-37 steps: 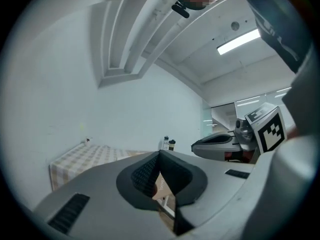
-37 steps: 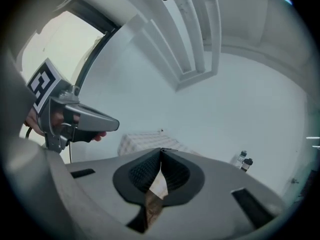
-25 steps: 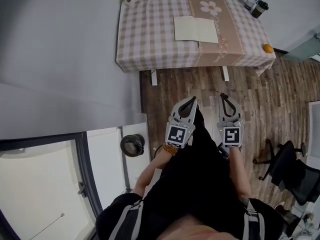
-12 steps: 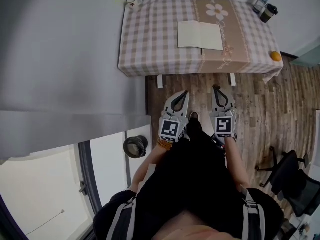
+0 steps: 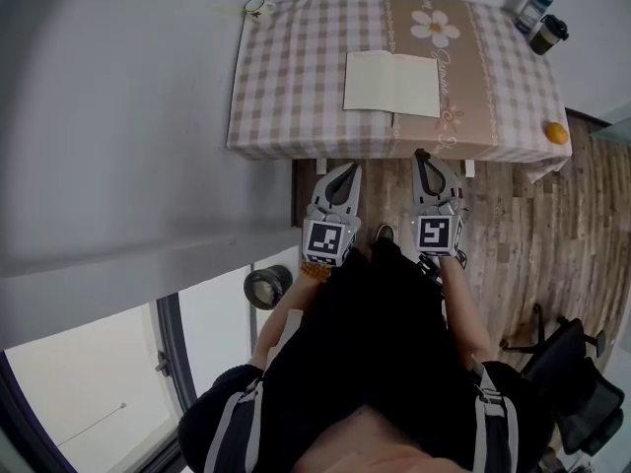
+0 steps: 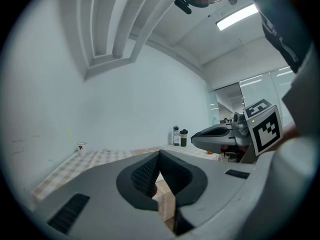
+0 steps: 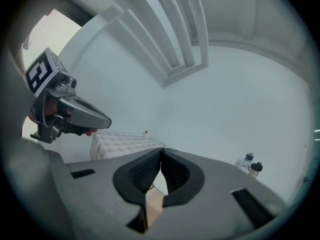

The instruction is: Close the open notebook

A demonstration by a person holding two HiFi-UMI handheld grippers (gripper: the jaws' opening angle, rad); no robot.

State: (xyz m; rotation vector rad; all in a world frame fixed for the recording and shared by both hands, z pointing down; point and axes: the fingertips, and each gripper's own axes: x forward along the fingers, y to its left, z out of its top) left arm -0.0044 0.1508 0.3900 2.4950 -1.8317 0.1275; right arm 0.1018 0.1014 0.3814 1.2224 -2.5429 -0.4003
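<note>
An open notebook [image 5: 391, 84] with pale blank pages lies flat on the table with the checked cloth [image 5: 286, 77], a little right of its middle. My left gripper [image 5: 345, 168] is shut and empty, its tip just short of the table's near edge, below and left of the notebook. Just as near that edge, my right gripper [image 5: 425, 156] is shut and empty, its tip below the notebook's right page. Both point level at the table. In the left gripper view the closed jaws [image 6: 160, 154] hide the notebook; the right gripper [image 6: 197, 135] shows beside them. The right gripper view shows its shut tip [image 7: 161, 150].
Two bottles [image 5: 543, 20] stand at the table's far right corner and an orange [image 5: 557, 133] lies near its right front edge. A small glass [image 5: 256, 8] stands at the far left corner. An office chair [image 5: 572, 363] is on the wooden floor at the right; a round bin [image 5: 266, 287] stands left of my legs.
Both grippers have moved forward toward the table, from well back over the floor to its near edge. Their jaws stayed shut. The notebook has not moved.
</note>
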